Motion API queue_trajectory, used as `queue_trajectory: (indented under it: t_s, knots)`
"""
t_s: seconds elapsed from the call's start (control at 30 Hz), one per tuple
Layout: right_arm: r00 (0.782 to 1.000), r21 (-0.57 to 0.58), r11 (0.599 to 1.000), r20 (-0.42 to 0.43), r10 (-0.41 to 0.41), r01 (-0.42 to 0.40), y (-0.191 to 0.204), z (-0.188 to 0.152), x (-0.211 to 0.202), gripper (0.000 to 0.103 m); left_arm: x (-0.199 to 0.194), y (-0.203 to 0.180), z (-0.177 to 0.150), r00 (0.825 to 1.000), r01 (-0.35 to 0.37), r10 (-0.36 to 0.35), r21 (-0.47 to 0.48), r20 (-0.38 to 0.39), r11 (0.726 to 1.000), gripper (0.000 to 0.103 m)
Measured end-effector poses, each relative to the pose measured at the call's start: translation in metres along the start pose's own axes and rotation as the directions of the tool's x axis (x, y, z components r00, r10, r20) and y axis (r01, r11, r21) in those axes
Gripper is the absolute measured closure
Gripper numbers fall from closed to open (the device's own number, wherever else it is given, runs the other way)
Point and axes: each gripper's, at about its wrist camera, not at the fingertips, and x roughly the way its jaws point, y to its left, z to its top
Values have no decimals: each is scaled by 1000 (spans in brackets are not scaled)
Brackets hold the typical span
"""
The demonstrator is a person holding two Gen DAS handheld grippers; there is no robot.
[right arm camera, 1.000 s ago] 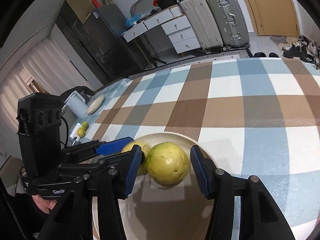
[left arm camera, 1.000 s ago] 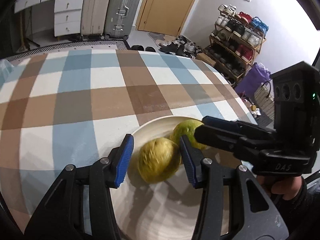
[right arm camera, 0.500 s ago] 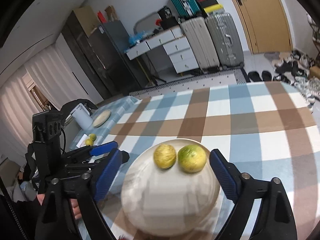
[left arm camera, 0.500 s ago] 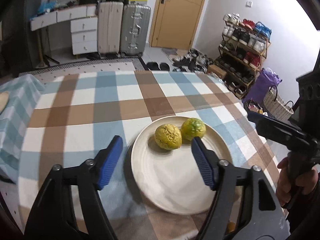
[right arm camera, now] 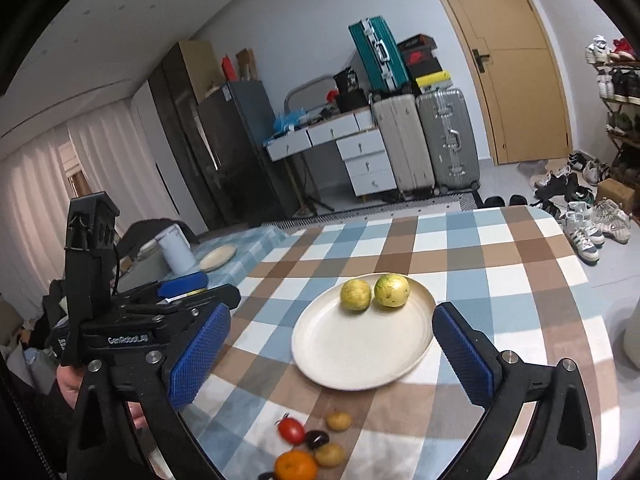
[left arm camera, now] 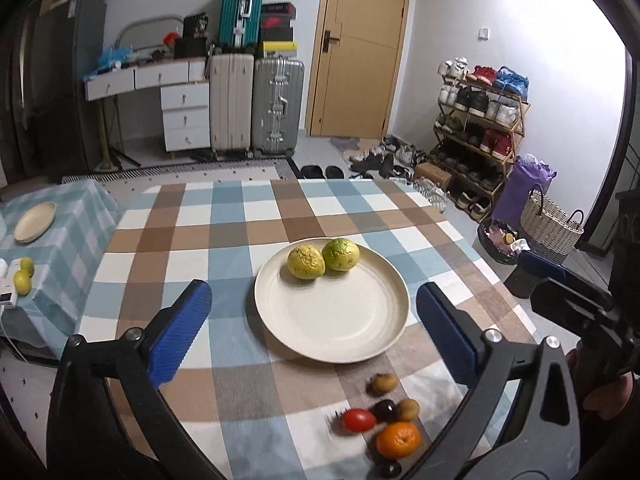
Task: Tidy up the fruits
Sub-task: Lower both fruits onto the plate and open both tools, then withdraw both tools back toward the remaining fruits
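Both grippers had pulled back and up from the plate since a second earlier, when their pads bracketed the fruits, and the small fruits at the near edge had come into view. Left wrist view: left gripper [left arm camera: 314,328] spread wide, holding nothing, blue pads [left arm camera: 180,332] either side of the cream plate [left arm camera: 332,320] and well short of the fruits. Yellow guava [left arm camera: 306,262] and green guava [left arm camera: 341,254] sat touching on the plate's far rim, beyond the fingertips. On the checked tablecloth [left arm camera: 180,248] nearer the camera, between the fingers: small brown fruit [left arm camera: 383,383], tomato [left arm camera: 359,419], dark fruit [left arm camera: 385,409], second brown fruit [left arm camera: 407,409], orange [left arm camera: 398,439], clustered close. Right gripper [left arm camera: 560,276] showed at the right edge, jaw gap unclear from here. Side table to the left carried a small plate [left arm camera: 35,222] and two lemons [left arm camera: 23,276]. Right wrist view: right gripper [right arm camera: 330,348] also spread wide and empty, pads [right arm camera: 200,356] flanking the plate [right arm camera: 360,356], the yellow guava [right arm camera: 355,295] and green guava [right arm camera: 392,290] ahead on the far side. Tomato [right arm camera: 291,430], orange [right arm camera: 296,465] and brown fruits [right arm camera: 339,420] lay near the camera between the fingers. Nothing stood between pads and plate.
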Motion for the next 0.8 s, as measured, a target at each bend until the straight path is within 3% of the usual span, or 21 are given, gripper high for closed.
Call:
queue_trajectory:
  t_s: [0.37,0.57,0.8]
  knots:
    - [1000,-33,999,-4,-29,29,25,-46,-49,0,-54,-16,-64,999,20,-21,-35,-39,999,1]
    - [996,-52,998,-72,-47,43,32,-74,-53,0,-53,-15,-101,994,25,-32,-65,-100,998,1]
    - [987,-17,1000,-163,-6,3,32,-108,-44,0,-43,-12,-135,987,35,-47,-79,-152,996,1]
